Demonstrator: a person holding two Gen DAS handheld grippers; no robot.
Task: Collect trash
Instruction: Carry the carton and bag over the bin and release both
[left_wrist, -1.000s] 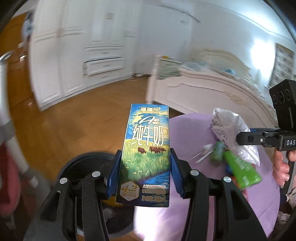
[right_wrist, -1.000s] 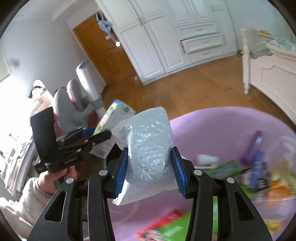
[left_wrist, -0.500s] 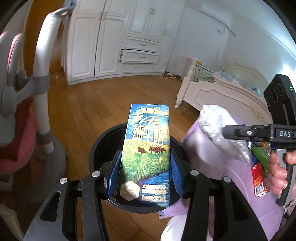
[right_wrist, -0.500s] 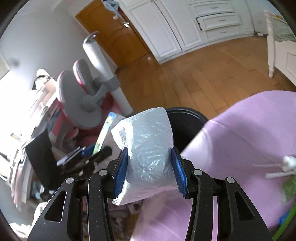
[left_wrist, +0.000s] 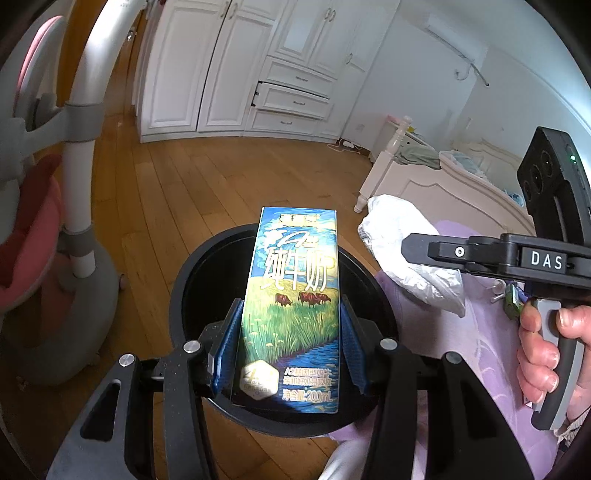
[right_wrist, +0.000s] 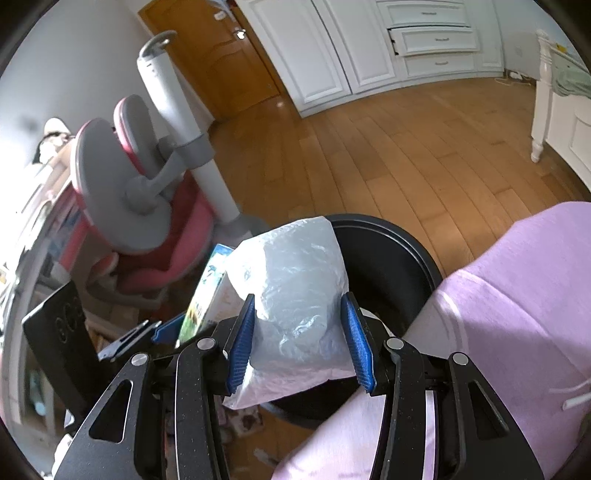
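The left gripper (left_wrist: 290, 350) is clamped on a milk carton (left_wrist: 293, 314), its blue pads pressed against both long sides of the carton's lower half. The carton stands upright at the centre of the left wrist view, directly in front of the open mouth of a black trash bin (left_wrist: 207, 258), which fills the lower middle of the frame.

The right gripper (right_wrist: 301, 339) is closed on a crumpled white plastic bag (right_wrist: 295, 295), with the blue pads squeezing the bag from both sides. In the right wrist view the bag sits at centre, and the bin's rim (right_wrist: 406, 240) curves behind it toward centre right. In the left wrist view the same bag (left_wrist: 406, 258) appears at centre right, just beside the bin's right edge.

A purple cloth-covered table (right_wrist: 517, 295) occupies the lower right of the right wrist view and abuts the bin. A pink and grey chair (right_wrist: 147, 192) stands at centre left. A white wardrobe (left_wrist: 277, 66) spans the upper centre of the left wrist view, and a white bed (left_wrist: 443, 177) lies at the right, both on the wooden floor (right_wrist: 388, 147).
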